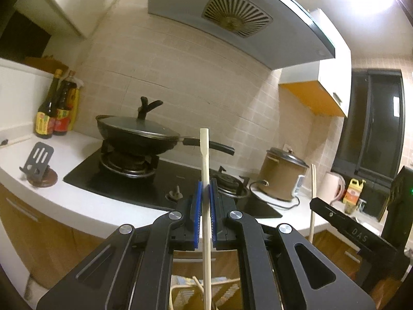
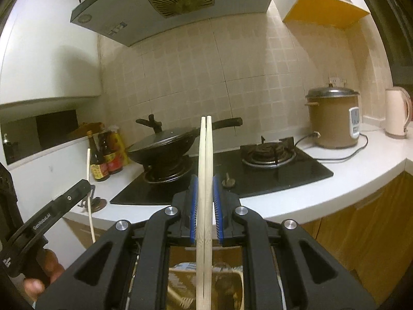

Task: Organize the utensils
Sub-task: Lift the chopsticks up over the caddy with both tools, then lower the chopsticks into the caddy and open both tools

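My left gripper is shut on a single pale wooden chopstick that stands upright between its blue pads. My right gripper is shut on a pair of pale wooden chopsticks, also upright. Both are held in front of the stove. Below each gripper a pale basket holding more utensils shows through the gap; it also shows in the left wrist view. The right gripper's body and its chopsticks show at the right of the left wrist view. The left gripper shows at the left of the right wrist view.
A lidded black wok sits on the left burner of a black gas hob. Sauce bottles and a phone stand are at the left on the white counter. A brown rice cooker and a kettle stand at the right.
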